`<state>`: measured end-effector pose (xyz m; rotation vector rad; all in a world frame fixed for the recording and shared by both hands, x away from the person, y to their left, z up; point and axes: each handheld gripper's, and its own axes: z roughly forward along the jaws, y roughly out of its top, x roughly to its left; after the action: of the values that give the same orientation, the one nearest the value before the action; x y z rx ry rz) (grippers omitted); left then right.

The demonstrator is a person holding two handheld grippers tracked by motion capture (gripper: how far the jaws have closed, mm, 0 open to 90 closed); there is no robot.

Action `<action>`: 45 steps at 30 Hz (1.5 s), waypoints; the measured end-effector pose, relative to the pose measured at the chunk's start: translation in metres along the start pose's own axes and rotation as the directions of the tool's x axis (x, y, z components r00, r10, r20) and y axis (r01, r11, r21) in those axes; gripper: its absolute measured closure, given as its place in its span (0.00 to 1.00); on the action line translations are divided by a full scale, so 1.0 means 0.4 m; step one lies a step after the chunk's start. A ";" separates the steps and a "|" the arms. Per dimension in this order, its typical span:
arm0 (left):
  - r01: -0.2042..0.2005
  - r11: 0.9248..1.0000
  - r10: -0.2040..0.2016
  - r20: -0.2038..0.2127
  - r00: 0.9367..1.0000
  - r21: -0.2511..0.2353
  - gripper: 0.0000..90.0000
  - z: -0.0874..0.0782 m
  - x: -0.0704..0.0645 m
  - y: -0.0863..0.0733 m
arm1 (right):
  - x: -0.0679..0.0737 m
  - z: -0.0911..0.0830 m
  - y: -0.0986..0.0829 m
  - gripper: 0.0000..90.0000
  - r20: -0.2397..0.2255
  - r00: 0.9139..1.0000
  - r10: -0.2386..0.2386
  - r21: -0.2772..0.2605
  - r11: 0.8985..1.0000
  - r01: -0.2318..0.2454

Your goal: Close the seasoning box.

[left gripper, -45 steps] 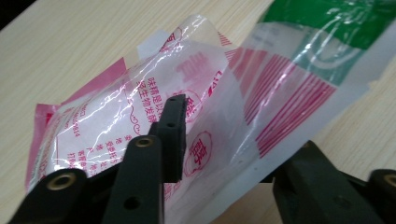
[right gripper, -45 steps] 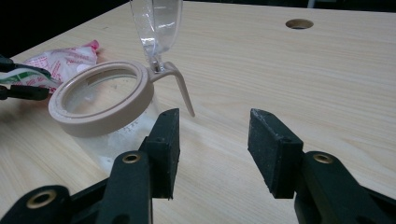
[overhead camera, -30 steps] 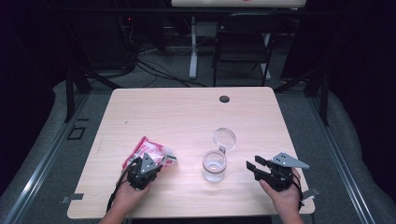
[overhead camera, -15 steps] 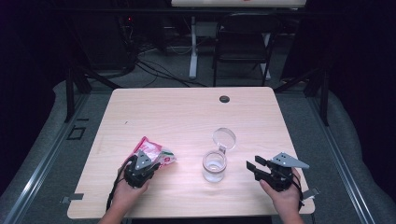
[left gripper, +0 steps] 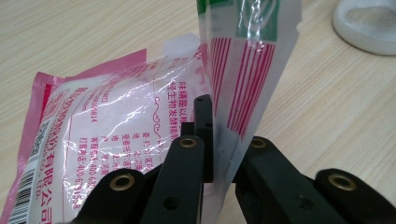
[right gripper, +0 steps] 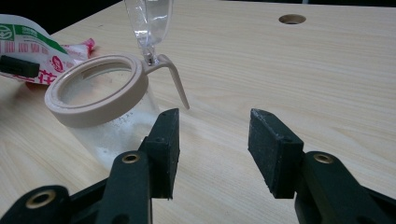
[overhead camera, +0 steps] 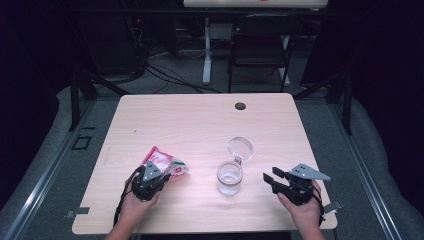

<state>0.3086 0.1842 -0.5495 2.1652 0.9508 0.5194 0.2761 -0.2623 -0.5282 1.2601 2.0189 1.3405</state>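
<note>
A pink and white plastic packet (overhead camera: 161,163) with red print lies at the table's front left. My left gripper (overhead camera: 156,176) is shut on the packet's (left gripper: 140,121) near edge, and the jaws pinch a folded strip of the film. A clear glass jar (overhead camera: 230,178) with a beige rim and its flip lid (overhead camera: 240,148) standing open is at the front centre. My right gripper (overhead camera: 272,178) rests open to the right of the jar (right gripper: 100,107), with nothing between its pads.
The light wooden table (overhead camera: 200,125) has a round cable hole (overhead camera: 240,106) near its far edge. A dark chair (overhead camera: 260,45) and cables sit on the floor beyond the table.
My left gripper has slid slightly toward the near edge with the packet in its jaws. The right gripper and the jar have stayed put.
</note>
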 end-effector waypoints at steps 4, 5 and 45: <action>0.020 1.000 -0.020 -0.002 1.000 -0.024 1.00 -0.017 0.014 0.005 | 0.000 0.000 0.000 0.59 0.000 1.000 0.000 0.000 1.000 0.000; 0.030 0.999 -0.031 -0.004 1.000 -0.029 1.00 -0.021 0.018 0.007 | -0.001 0.001 -0.001 0.59 0.000 1.000 0.002 -0.002 1.000 -0.002; 0.097 0.984 -0.120 -0.150 0.981 -0.148 1.00 -0.159 0.197 0.147 | 0.000 0.008 -0.001 0.59 -0.004 1.000 0.009 0.002 1.000 -0.009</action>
<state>0.3499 0.2437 -0.4575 1.9571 1.0787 0.6920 0.2783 -0.2609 -0.5302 1.2701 2.0202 1.3462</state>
